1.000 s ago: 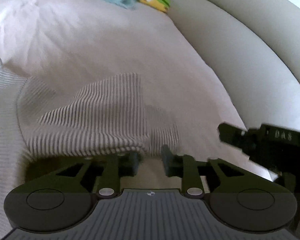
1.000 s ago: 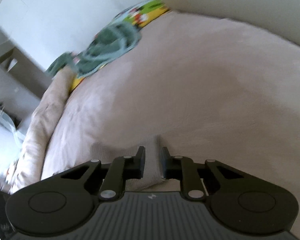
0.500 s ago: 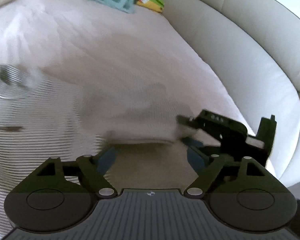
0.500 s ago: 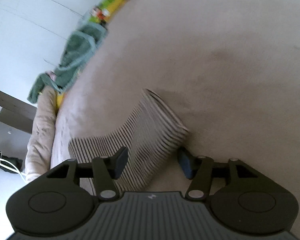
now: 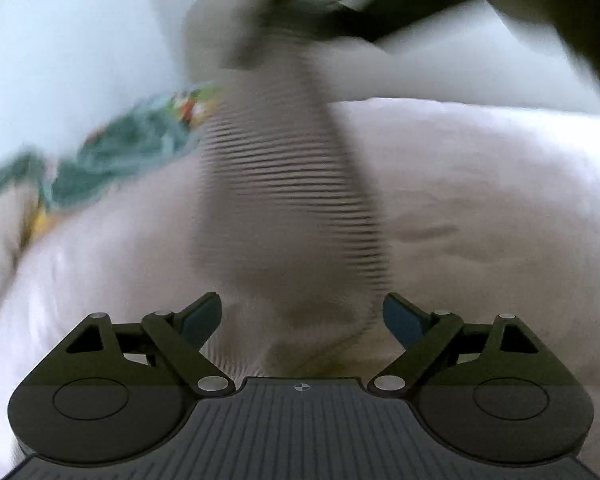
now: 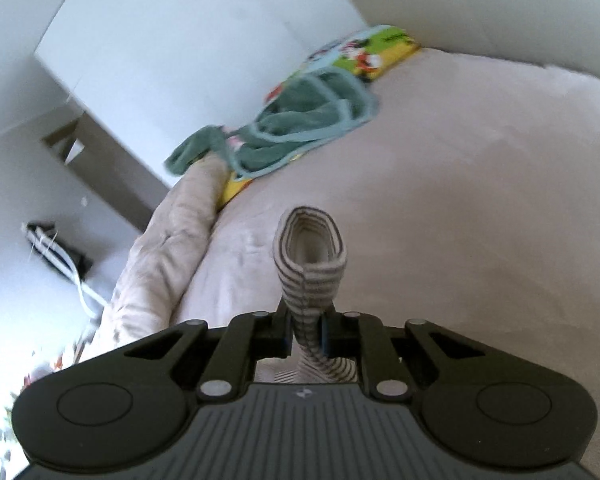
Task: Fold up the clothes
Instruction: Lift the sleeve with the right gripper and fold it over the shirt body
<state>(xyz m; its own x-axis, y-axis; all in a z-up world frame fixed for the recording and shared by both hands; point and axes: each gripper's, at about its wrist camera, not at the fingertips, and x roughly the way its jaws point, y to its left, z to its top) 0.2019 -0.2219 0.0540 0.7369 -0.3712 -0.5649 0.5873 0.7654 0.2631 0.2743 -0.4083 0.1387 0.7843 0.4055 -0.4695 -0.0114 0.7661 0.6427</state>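
The striped garment (image 6: 310, 276) hangs pinched in the right claw (image 6: 306, 334), lifted above the middle of the bed (image 6: 480, 220); a rolled end sticks out past the fingers. In the left wrist view it dangles, blurred, in front of the left claw (image 5: 302, 322), whose jaws are opening wide and grip nothing. A green towel (image 6: 300, 132) lies at the bed's far edge, on a bright cartoon-print cloth (image 6: 376, 50).

Motion-blurred striped garment (image 5: 288, 200), its upper end lost in an unreadable dark smear (image 5: 380, 8).
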